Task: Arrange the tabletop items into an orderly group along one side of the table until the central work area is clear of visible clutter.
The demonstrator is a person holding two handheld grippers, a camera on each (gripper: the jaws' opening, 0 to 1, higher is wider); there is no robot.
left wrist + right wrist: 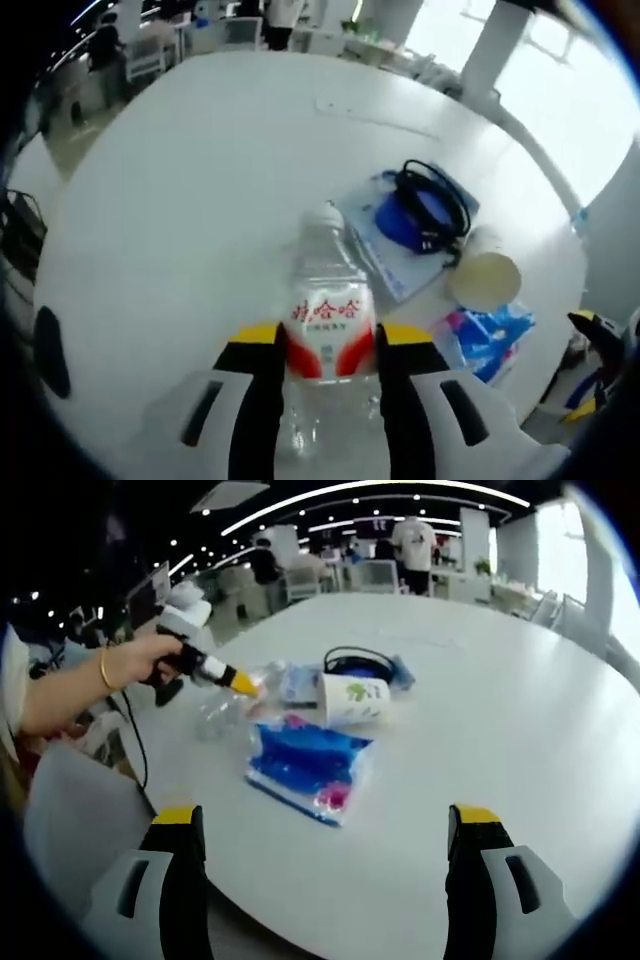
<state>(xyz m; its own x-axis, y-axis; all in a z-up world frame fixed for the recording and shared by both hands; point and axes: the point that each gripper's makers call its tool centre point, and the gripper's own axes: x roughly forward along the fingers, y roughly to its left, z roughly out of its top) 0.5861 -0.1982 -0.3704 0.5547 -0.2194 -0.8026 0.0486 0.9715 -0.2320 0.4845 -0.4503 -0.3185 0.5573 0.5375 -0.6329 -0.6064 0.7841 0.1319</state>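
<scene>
Round white table (pixel 180 200): carries all items, grouped toward 1 side.
Flat blue plastic packet (pixel 305 765): glossy, pink print, lying nearest the table edge.
Blue-and-white booklet (pixel 395 250): flat, with a coiled black cable (pixel 432 205) on top.
Clear plastic water bottle (pixel 328 300): white cap, red-and-white label, lying on its side just beside the booklet.
White paper cup (pixel 352 700): tipped on its side, green print.
Left gripper (pixel 328 350): jaws clamped on the bottle's body.
Right gripper (pixel 325 825): jaws spread wide, nothing between them.
</scene>
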